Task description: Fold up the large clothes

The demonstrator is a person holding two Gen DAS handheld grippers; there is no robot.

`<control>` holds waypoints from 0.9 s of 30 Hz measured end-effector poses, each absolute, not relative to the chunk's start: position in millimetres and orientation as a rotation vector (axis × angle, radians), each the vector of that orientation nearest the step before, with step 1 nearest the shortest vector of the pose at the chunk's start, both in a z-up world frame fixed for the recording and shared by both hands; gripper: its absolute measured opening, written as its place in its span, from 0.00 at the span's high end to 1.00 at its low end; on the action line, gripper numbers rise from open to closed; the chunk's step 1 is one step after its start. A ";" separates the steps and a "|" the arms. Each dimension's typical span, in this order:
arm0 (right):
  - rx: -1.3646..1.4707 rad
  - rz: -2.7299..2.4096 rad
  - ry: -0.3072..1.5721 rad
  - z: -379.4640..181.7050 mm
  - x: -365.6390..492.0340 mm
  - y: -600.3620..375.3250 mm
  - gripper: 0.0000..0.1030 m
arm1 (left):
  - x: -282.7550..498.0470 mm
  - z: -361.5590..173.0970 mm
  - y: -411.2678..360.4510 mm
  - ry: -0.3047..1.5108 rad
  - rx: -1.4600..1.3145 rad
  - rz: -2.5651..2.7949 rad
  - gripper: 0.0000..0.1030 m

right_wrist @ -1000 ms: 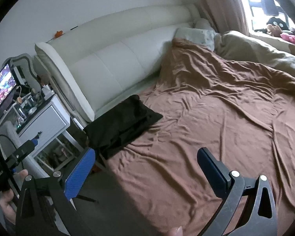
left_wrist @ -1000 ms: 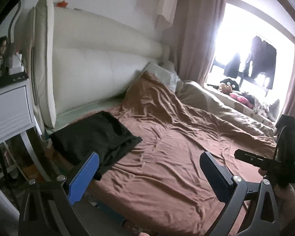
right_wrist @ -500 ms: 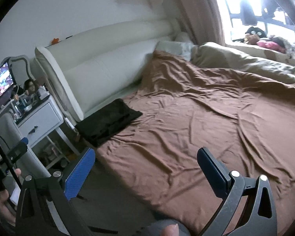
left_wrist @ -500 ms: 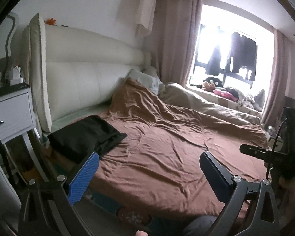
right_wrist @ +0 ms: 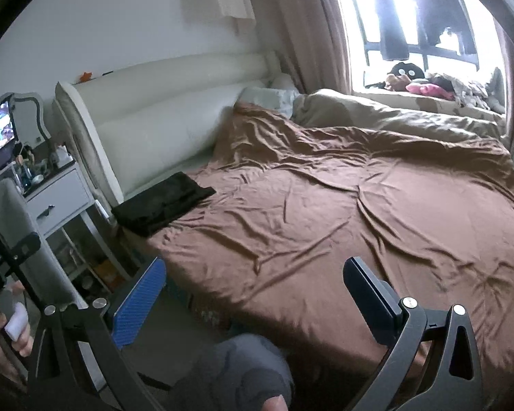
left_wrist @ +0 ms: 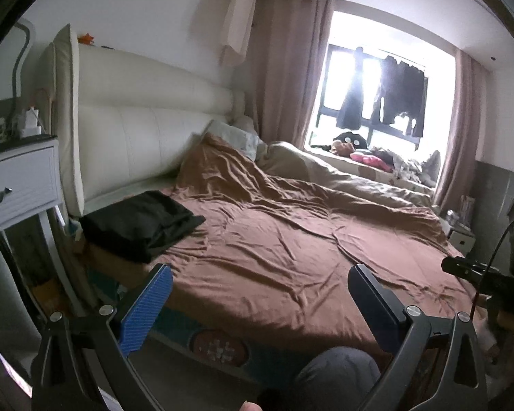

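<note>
Bedroom, brown bed (left_wrist: 274, 239) by a bright window. Black garment (left_wrist: 140, 224) lies folded at the headboard-side corner. Left gripper (left_wrist: 260, 303) and right gripper (right_wrist: 253, 296): jaws wide, empty, off the bed. Looks like this fold's done; next needs 1 fresh garment laid flat.

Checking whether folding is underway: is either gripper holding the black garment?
No, the black garment lies folded on the bed's corner, apart from both open grippers.
</note>
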State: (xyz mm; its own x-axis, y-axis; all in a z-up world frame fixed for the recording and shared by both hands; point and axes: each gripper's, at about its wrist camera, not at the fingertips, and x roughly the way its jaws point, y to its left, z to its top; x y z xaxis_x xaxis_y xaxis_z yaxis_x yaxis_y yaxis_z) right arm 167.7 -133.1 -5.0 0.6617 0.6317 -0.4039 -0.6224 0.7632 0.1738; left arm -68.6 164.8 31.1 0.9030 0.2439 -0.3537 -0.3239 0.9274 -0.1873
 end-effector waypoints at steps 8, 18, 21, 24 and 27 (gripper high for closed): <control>0.020 0.684 0.453 -28.0 124.8 -149.9 0.00 | -88.2 17.3 142.7 0.348 -0.227 0.264 0.00; 0.047 0.675 0.451 -40.5 119.0 -159.4 0.00 | -87.3 10.8 123.7 0.350 -0.198 0.242 0.00; 0.056 0.675 0.443 -39.6 118.5 -163.3 0.00 | -86.8 11.2 121.2 0.352 -0.194 0.250 0.00; 0.069 0.671 0.444 -43.8 116.8 -167.5 0.00 | -86.4 11.7 118.0 0.356 -0.190 0.258 0.00; 0.076 0.666 0.448 -47.7 116.3 -171.3 0.00 | -85.6 11.8 116.3 0.359 -0.188 0.260 0.00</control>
State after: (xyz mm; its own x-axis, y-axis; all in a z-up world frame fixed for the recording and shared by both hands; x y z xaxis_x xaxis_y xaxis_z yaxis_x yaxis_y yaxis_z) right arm 116.3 -171.3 -47.7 0.6946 0.6126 -0.3772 -0.5803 0.7870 0.2096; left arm -85.6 116.3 11.8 0.9036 0.2168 -0.3695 -0.2830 0.9496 -0.1349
